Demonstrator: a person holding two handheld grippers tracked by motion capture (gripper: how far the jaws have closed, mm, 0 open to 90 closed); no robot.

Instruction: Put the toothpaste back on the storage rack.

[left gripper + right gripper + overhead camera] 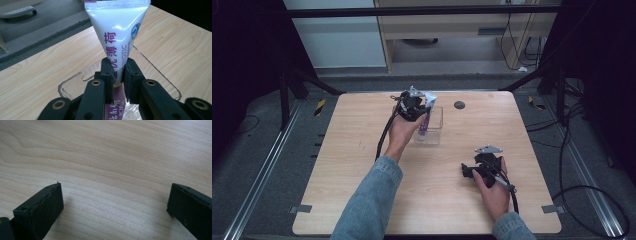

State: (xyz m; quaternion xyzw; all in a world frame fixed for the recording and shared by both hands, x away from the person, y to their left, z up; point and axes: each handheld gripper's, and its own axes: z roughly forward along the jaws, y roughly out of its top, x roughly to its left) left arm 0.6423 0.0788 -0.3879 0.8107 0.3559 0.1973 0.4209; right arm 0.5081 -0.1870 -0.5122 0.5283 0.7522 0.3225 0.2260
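Wooden table (362,165) carries a clear tray (435,131) at its far middle, where the left tool (119,72) clenches a tube (116,32) over it, while the right tool (115,202) rests released, near right.

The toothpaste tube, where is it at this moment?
The toothpaste tube is clamped in the left hand-held gripper, standing over the clear plastic box near the table's far edge in the high view.

Jaws wide apart over bare table (112,157) (light woodgrain).
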